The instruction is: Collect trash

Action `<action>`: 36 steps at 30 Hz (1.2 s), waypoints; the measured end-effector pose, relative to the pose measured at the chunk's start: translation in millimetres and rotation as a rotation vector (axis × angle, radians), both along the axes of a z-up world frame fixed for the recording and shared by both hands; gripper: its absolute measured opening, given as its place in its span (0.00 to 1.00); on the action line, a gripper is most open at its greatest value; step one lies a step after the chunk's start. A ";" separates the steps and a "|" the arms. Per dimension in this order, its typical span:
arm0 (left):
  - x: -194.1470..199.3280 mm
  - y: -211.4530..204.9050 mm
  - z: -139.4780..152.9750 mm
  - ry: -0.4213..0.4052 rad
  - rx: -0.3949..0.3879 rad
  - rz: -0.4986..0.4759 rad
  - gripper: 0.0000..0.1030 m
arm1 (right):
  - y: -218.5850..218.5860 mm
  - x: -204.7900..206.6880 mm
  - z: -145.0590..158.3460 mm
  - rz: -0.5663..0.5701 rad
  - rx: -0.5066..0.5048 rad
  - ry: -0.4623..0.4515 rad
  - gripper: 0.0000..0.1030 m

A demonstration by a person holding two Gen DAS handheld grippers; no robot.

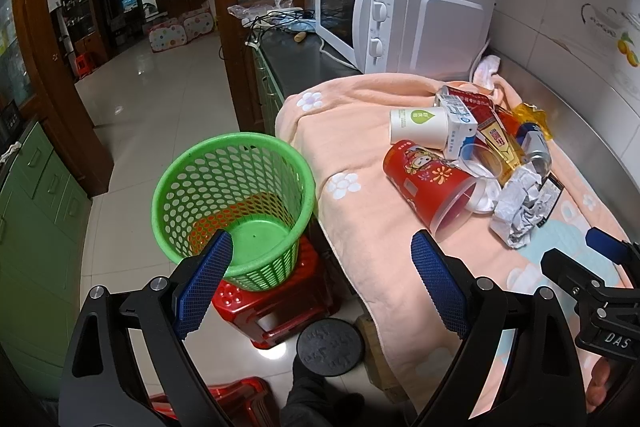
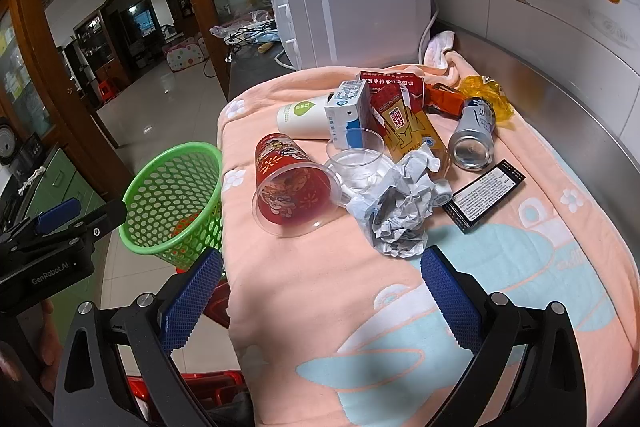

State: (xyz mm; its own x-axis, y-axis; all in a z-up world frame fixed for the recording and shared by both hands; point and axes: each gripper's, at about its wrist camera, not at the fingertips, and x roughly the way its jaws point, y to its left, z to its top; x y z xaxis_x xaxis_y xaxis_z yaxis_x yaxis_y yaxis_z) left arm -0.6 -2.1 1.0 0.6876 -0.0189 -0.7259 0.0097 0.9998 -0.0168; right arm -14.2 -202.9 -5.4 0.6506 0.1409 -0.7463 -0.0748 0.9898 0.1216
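Note:
A pile of trash lies on a peach towel [image 2: 320, 287] on the counter: a red printed cup [image 2: 286, 183] on its side, a clear plastic cup [image 2: 356, 163], crumpled paper [image 2: 400, 211], a white paper cup [image 2: 300, 117], a milk carton [image 2: 348, 115], a silver can [image 2: 472, 141] and a black box [image 2: 484, 195]. An empty green mesh basket [image 1: 232, 203] stands on a red stool [image 1: 272, 307] beside the counter. My left gripper [image 1: 322, 259] is open and empty, between the basket and the red cup [image 1: 432, 187]. My right gripper [image 2: 320, 281] is open and empty above the towel, near the paper.
A white microwave [image 1: 400, 19] stands behind the pile, with cables on the dark counter [image 1: 296, 59]. A tiled wall [image 2: 540, 7] runs along the right. A black disc [image 1: 330, 347] lies on the floor by the stool. Green cabinets [image 1: 36, 207] stand at left.

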 end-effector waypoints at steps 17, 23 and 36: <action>0.8 -1.0 -1.8 0.002 0.000 0.002 0.87 | 0.5 0.0 -0.7 0.000 0.002 0.001 0.94; 1.0 -1.0 -2.5 0.002 0.001 0.001 0.87 | 0.9 -0.2 -0.6 0.002 0.003 0.001 0.94; 0.1 -0.9 -4.5 0.004 0.004 -0.001 0.87 | 0.5 0.0 -1.4 0.002 0.003 0.003 0.94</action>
